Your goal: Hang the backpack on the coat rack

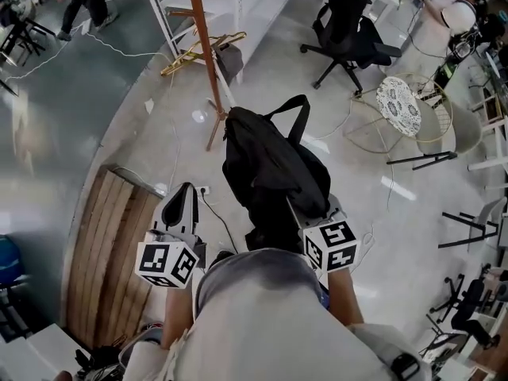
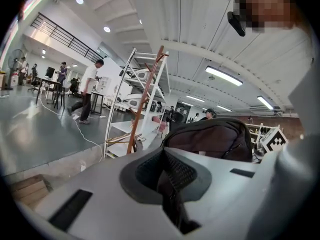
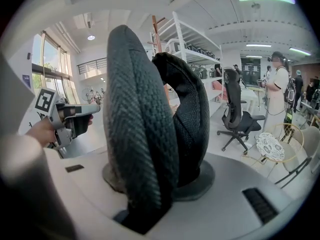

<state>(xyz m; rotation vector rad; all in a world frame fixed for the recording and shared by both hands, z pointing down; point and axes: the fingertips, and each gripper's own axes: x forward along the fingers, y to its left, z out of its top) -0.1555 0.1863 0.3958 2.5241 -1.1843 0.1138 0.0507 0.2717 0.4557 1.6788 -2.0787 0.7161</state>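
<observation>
Right gripper (image 1: 316,213) is clamped for me on the woven shoulder strap (image 3: 145,119) of the black backpack (image 1: 270,165). The bag hangs just short of the wooden coat rack (image 1: 205,46). My left gripper (image 1: 181,201), farther from the rack, has its jaws together and holds nothing.

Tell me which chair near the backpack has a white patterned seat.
The round wire-framed chair right of the backpack; the office chair beside it is black.
</observation>
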